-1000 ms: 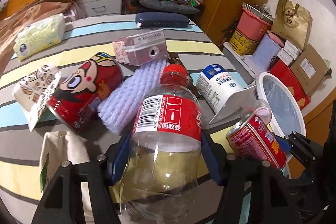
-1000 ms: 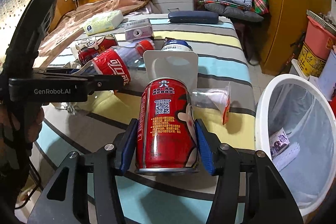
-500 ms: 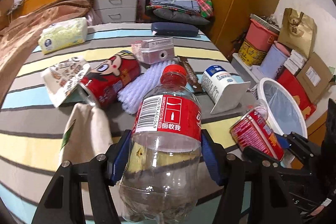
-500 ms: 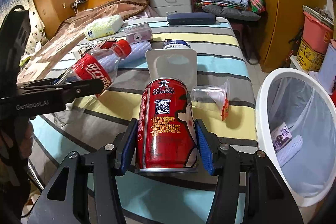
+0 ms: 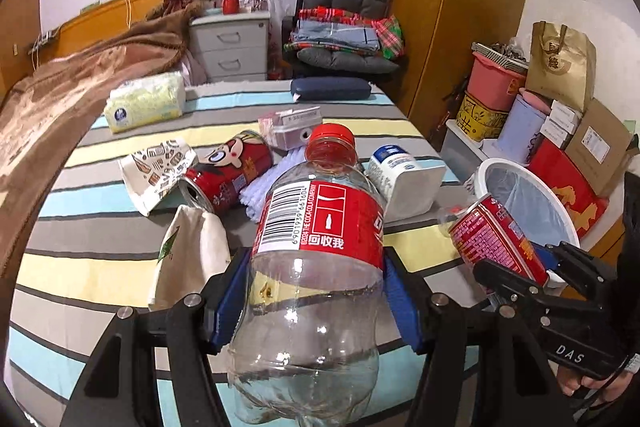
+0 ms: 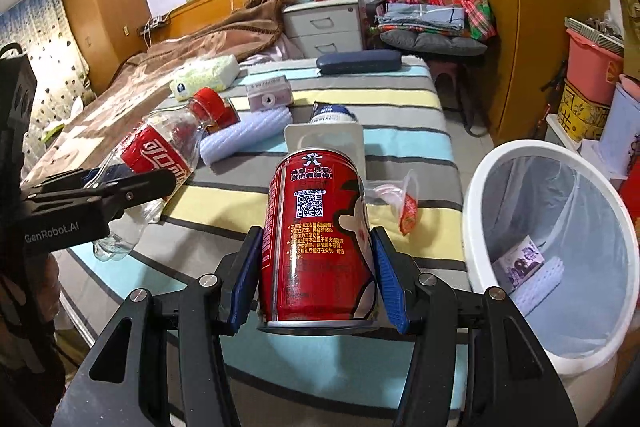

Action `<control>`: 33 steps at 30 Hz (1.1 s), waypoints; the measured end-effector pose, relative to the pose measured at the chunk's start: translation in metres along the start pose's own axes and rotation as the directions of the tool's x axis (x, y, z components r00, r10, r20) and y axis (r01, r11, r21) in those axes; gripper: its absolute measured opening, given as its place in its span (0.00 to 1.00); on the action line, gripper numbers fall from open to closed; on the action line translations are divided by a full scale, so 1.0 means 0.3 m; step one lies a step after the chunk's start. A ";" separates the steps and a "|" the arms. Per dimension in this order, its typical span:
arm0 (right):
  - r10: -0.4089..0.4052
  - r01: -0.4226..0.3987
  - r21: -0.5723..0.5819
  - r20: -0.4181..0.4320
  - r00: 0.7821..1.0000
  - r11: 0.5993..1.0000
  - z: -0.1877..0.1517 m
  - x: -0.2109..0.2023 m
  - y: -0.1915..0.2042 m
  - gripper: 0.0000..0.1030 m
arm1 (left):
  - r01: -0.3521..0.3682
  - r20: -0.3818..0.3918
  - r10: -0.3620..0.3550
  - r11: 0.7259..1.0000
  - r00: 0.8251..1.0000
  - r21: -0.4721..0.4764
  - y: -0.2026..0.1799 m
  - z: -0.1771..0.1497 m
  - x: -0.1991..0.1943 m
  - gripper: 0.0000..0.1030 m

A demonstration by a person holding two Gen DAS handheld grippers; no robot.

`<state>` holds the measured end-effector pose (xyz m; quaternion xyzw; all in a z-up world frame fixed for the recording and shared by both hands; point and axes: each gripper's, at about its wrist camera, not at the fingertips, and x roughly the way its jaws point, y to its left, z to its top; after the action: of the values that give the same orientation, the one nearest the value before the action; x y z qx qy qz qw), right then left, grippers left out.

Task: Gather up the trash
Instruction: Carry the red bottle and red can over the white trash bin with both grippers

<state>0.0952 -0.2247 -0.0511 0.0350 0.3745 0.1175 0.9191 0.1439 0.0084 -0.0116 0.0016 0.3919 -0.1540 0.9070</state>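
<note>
- Left gripper – blue pads clamp a clear, ribbed plastic bottle, red label and cap.
- Right gripper – pads squeeze a smooth red metal can.

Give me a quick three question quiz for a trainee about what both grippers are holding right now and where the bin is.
1. True or false: the left gripper holds the clear plastic cola bottle.
2. What does the right gripper hold?
3. The white round trash bin is: A) empty, B) holding some trash, C) tipped over.

Key: 1 true. 2 the red drink can. 3 B.
</note>
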 end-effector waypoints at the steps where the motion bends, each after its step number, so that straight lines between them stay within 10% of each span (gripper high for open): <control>1: -0.001 0.001 0.000 0.006 1.000 1.000 0.001 -0.006 -0.002 0.53 | 0.010 0.005 -0.010 1.000 1.000 0.002 -0.009 0.000 -0.011 0.62; 16: -0.069 0.063 0.057 0.097 0.993 0.996 -0.011 -0.130 -0.099 0.53 | -0.010 0.089 -0.001 0.993 0.996 0.119 -0.215 0.012 -0.086 0.62; 33: -0.237 0.221 0.131 0.120 0.964 0.966 -0.034 -0.231 -0.295 0.53 | 0.210 0.005 -0.215 0.957 0.977 0.198 -0.563 0.065 0.029 0.62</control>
<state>0.0569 -0.3277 -0.0247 0.0528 0.3193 -0.0143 0.9461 0.1161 -0.1572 0.0157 0.0472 0.3608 -0.2884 0.8857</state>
